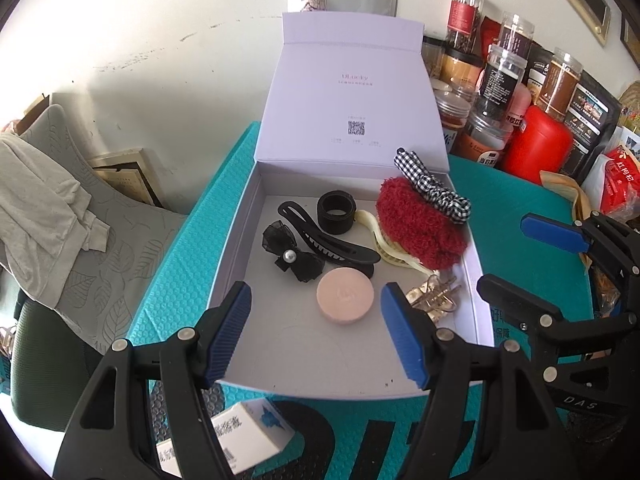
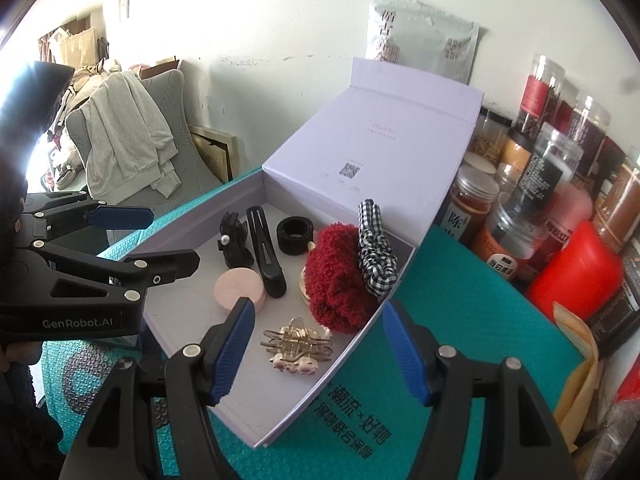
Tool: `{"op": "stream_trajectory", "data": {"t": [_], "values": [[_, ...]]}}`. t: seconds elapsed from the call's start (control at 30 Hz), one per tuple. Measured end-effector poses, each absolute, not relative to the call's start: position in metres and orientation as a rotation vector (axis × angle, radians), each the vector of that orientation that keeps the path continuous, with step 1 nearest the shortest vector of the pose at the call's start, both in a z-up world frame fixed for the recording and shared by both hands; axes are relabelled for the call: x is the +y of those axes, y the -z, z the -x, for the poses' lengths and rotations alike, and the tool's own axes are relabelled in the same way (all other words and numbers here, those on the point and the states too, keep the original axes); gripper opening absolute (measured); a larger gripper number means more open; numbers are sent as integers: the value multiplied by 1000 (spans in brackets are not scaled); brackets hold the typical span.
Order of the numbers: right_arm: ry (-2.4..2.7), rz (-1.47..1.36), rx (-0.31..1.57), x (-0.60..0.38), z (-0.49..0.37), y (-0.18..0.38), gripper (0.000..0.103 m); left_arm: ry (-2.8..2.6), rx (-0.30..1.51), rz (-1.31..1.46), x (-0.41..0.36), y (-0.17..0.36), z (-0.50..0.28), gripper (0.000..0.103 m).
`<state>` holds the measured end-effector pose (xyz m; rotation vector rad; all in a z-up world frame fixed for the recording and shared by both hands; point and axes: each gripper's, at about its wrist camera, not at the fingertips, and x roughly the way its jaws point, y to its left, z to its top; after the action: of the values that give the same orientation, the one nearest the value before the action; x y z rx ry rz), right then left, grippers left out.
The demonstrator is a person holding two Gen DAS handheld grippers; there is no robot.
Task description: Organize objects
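Note:
An open lilac box point(image 1: 236, 240) point(image 2: 280, 420) lies on the teal mat with its lid point(image 1: 352, 92) standing up. Inside are a pink round pad point(image 1: 345, 296) point(image 2: 239, 290), a black bow with a pearl point(image 1: 292, 256), a long black hair clip point(image 1: 328, 236), a black band point(image 1: 336, 212), a red fuzzy scrunchie point(image 1: 416, 228) point(image 2: 336, 280), a checked scrunchie point(image 1: 436, 188) and a gold clip point(image 2: 298, 340). My left gripper point(image 1: 316, 336) point(image 2: 160, 240) hangs open and empty above the box's near end. My right gripper point(image 2: 320, 352) point(image 1: 532, 264) is open above the box's right wall, holding nothing.
Jars point(image 1: 500, 76) and a red canister point(image 1: 536, 144) crowd the back right of the mat. A small white carton point(image 1: 240, 440) lies in front of the box. Beyond the mat's left edge stands a grey chair point(image 1: 100, 216) with a cloth draped over it.

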<state>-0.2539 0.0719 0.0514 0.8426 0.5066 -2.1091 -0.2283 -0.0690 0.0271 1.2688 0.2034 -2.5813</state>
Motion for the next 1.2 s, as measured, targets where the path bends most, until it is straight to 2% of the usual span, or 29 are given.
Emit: {"op": "stream_trajectory", "data": {"t": [0.57,0.83,0.9,1.2], "values": [[2211,-775,495,95,203,-90,67,2615,197,-1191,-56,-68,171,75],[2285,-739,492,115,177,-111,67,2658,189,-1147,-44,-89,143,84],[2299,-734,495,120,171,-114,70,2667,178,-1141,-39,-92,138,86],[2364,-714,476,142,151,-124,72,2708,159,-1134,-24,-103,122,86]]}}
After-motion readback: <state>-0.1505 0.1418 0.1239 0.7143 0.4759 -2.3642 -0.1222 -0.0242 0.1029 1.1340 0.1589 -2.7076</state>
